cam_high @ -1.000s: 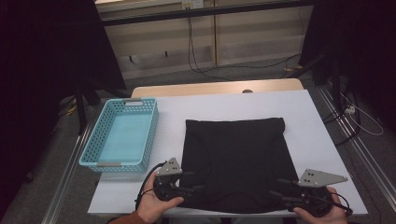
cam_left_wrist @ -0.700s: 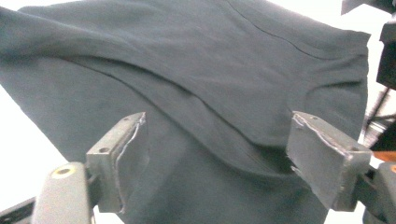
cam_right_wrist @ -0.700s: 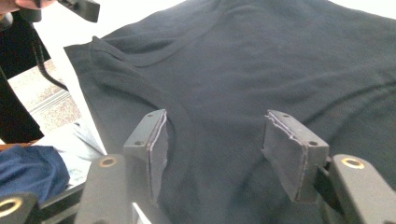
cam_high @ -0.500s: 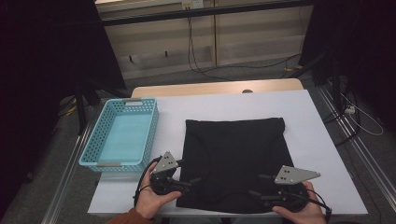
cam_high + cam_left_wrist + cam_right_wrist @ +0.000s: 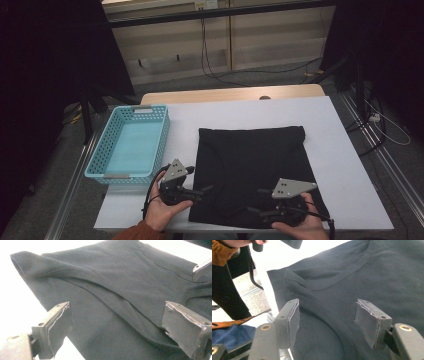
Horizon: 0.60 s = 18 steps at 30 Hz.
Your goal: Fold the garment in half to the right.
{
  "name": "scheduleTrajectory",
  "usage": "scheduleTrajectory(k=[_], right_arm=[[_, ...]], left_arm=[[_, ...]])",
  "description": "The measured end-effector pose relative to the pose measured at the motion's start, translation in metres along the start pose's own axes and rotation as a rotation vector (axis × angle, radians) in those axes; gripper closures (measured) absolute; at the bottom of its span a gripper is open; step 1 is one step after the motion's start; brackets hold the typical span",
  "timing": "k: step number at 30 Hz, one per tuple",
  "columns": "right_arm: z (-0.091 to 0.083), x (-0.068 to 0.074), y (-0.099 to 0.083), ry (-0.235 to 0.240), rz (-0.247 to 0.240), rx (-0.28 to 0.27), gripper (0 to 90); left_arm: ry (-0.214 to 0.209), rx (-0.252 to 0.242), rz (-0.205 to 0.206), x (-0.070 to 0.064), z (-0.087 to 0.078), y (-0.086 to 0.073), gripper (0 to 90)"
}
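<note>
Black cloth garment (image 5: pixel 255 170) flat on white table (image 5: pixel 345 165), near edge flanked by two open grippers.

Left to right: blue basket (image 5: pixel 127 145) empty beside garment; left gripper (image 5: pixel 200 191) at near-left corner, jaws wide apart, nothing held; right gripper (image 5: pixel 255 210) over near hem, jaws likewise spread and empty. Best lowered until one jaw slides beneath the hem, closing on a single fold. Fabric dark, soft, lightly creased, seams visible.
</note>
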State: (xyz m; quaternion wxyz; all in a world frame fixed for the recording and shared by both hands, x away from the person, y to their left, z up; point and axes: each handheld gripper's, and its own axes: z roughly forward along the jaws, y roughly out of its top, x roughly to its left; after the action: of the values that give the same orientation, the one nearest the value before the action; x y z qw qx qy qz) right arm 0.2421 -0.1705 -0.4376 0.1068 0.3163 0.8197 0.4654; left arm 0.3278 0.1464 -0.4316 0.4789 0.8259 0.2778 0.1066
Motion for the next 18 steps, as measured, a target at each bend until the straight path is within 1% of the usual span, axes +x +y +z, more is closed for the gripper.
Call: scheduleTrajectory(k=[1, 3, 4, 6, 8, 10, 11, 12, 13, 14, 15, 17, 18], right_arm=[[0.003, 0.001, 0.002, 0.008, -0.004, 0.002, 37.8], [0.008, 0.003, 0.005, 0.011, -0.009, 0.003, 37.2], [0.011, 0.004, 0.007, 0.023, -0.011, 0.007, 37.9], [0.017, 0.007, 0.012, 0.040, -0.017, 0.004, 38.7], [0.024, 0.010, 0.016, 0.059, -0.026, 0.006, 39.8], [0.030, 0.014, 0.020, 0.073, -0.047, 0.016, 40.6], [0.034, 0.015, 0.022, 0.082, -0.057, 0.020, 40.8], [0.037, 0.017, 0.024, 0.088, -0.064, 0.020, 41.6], [0.039, 0.018, 0.026, 0.095, -0.070, 0.023, 42.6], [0.042, 0.019, 0.027, 0.101, -0.074, 0.024, 42.9], [0.046, 0.019, 0.029, 0.109, -0.073, 0.026, 43.0], [0.053, 0.021, 0.030, 0.124, -0.077, 0.036, 43.5], [0.057, 0.021, 0.031, 0.130, -0.079, 0.042, 43.8]], left_arm=[[-0.001, 0.004, 0.006, 0.002, 0.001, 0.000, 9.9], [-0.004, 0.007, -0.015, 0.004, 0.001, 0.001, 10.3], [-0.011, -0.002, -0.028, 0.004, 0.001, 0.001, 10.8], [0.003, -0.006, -0.028, 0.005, 0.002, 0.003, 11.4], [0.035, -0.010, -0.013, 0.008, 0.003, 0.006, 11.2], [0.048, -0.009, 0.000, 0.011, 0.007, 0.009, 11.0], [0.067, -0.012, 0.004, 0.013, 0.009, 0.011, 11.3], [0.074, -0.011, 0.010, 0.015, 0.012, 0.013, 11.4], [0.074, -0.008, 0.003, 0.017, 0.014, 0.015, 11.9], [0.065, -0.016, -0.016, 0.019, 0.017, 0.016, 11.9], [0.063, -0.014, -0.017, 0.021, 0.020, 0.019, 11.9], [0.074, -0.019, 0.010, 0.025, 0.026, 0.023, 12.3], [0.069, -0.014, 0.001, 0.027, 0.029, 0.026, 12.4]])
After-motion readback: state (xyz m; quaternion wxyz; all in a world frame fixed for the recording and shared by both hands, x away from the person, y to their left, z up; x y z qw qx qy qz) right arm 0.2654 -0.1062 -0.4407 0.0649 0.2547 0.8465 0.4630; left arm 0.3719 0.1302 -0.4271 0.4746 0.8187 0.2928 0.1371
